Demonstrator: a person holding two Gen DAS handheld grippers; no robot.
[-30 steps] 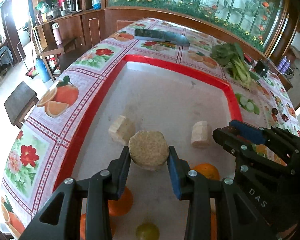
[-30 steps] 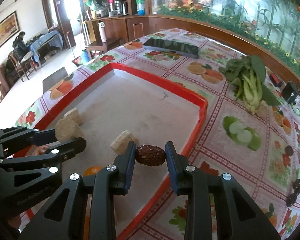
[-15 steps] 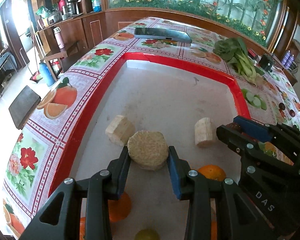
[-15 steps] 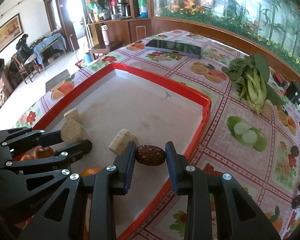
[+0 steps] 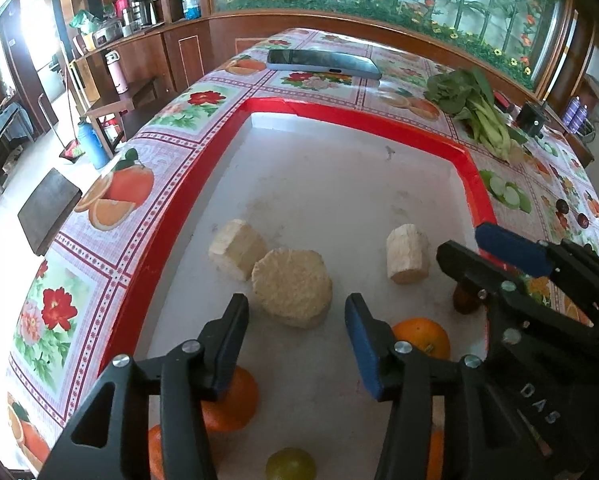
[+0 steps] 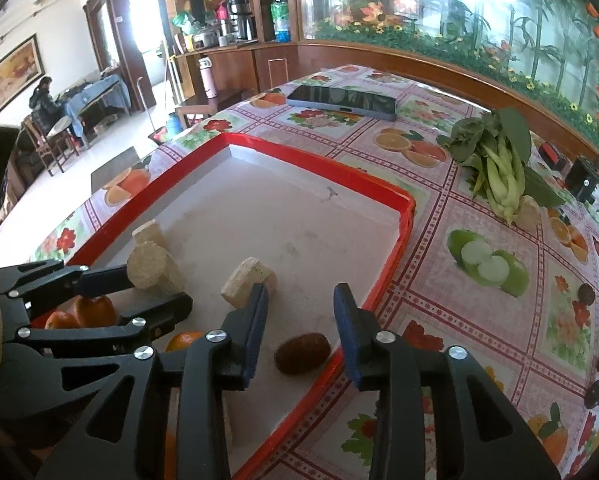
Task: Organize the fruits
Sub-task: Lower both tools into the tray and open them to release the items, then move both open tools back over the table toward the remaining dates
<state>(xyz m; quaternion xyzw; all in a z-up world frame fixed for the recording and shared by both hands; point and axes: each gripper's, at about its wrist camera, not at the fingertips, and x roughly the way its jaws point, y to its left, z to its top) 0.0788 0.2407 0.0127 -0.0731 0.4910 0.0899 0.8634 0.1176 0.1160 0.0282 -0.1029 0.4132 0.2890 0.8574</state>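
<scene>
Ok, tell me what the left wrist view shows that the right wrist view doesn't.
Only the left wrist view shows the green fruit at its bottom edge, below the open left hand-held gripper. Only the right wrist view shows the seated person in the background and the whole brown date below the open right hand-held gripper. Both show the red tray, three pale chunks, oranges, phone and greens.

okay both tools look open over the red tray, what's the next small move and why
Probably back both tools up and away. The left tool stands open with the round pale chunk resting on the tray floor just ahead of its fingers, and the right tool is open above the brown date lying by the red rim. Both pieces look set down.
</scene>
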